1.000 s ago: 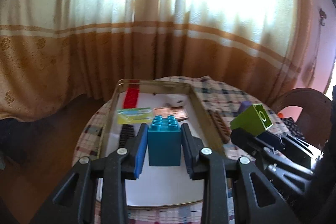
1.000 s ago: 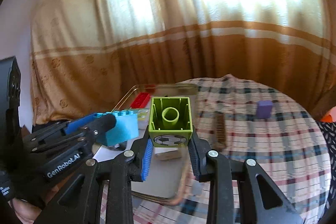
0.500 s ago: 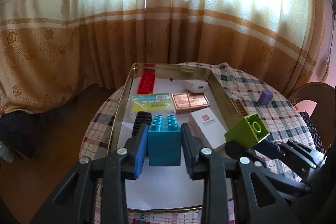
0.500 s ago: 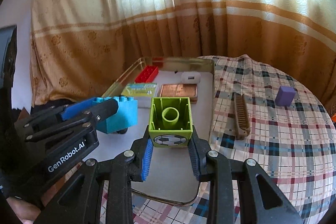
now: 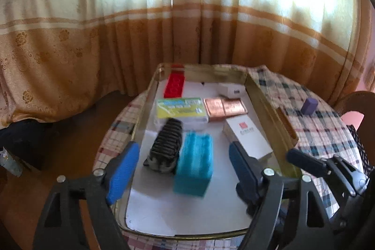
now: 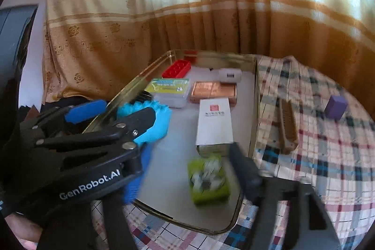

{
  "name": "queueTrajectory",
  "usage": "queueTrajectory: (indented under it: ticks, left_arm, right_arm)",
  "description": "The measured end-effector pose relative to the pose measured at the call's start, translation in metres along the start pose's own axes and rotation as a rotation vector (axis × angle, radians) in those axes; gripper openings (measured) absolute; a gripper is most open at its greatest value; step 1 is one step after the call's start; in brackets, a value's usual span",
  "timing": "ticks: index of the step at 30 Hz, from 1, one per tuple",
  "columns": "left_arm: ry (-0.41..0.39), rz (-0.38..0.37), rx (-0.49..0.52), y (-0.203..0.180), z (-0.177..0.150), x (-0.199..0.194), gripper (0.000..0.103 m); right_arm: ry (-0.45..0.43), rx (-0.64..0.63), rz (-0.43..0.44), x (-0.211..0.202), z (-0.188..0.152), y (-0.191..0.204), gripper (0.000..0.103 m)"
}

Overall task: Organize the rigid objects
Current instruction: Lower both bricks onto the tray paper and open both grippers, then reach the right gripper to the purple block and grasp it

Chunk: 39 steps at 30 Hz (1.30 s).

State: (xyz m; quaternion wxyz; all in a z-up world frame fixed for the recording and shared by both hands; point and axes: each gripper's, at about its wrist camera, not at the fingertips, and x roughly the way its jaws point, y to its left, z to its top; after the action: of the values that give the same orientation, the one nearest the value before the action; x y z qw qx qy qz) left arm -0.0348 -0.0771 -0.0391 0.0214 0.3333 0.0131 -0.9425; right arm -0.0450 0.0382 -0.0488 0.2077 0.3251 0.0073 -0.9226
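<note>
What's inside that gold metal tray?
The tray holds a blue block, green block, black comb, white box, copper box, green-labelled case, red brick and small white item. White paper lines it; anything beneath is hidden.

Curtain (image 5: 164, 15) — checked tablecloth (image 6: 316, 144) — wooden chair (image 5: 358, 100)

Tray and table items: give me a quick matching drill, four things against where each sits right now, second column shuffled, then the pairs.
Things:
1. teal block
2. green block
3. purple block
4. red brick

Places:
A. on the plaid tablecloth, outside the tray
B. far end of the tray
C. in the tray beside the black comb, between the open left gripper fingers
D. near end of the tray, just in front of the white box

Pairs: 1-C, 2-D, 3-A, 4-B
</note>
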Motion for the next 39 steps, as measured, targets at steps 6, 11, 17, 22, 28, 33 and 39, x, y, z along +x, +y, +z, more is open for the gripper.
queueTrajectory:
  ticks: [6, 11, 17, 22, 28, 33, 39]
  left_arm:
    - [-0.071, 0.023, -0.049, 0.000, 0.003, -0.017, 0.094]
    - [-0.153, 0.038, -0.064, -0.010, 0.000, -0.026, 0.094]
    - [-0.223, 0.092, -0.010, -0.041, -0.011, -0.019, 0.094]
    - [-0.241, 0.083, 0.049, -0.064, -0.017, -0.019, 0.095]
    - [-0.279, 0.090, 0.085, -0.073, -0.020, -0.027, 0.098]
    - [-0.216, 0.083, 0.010, -0.060, -0.019, -0.018, 0.098]
    - [-0.158, 0.101, -0.046, -0.052, -0.020, -0.008, 0.098]
  right_arm:
    - [-0.098, 0.034, -0.055, -0.028, 0.001, -0.018, 0.083]
    - [-0.245, 0.082, -0.232, -0.060, -0.009, -0.048, 0.083]
    - [-0.362, 0.198, -0.438, -0.086, -0.019, -0.091, 0.083]
    - [-0.414, 0.258, -0.486, -0.100, -0.022, -0.102, 0.083]
    - [-0.443, 0.120, -0.535, -0.105, -0.027, -0.073, 0.100]
    - [-0.457, 0.107, -0.543, -0.107, -0.030, -0.068, 0.100]
    - [-0.482, 0.206, -0.583, -0.116, -0.037, -0.085, 0.100]
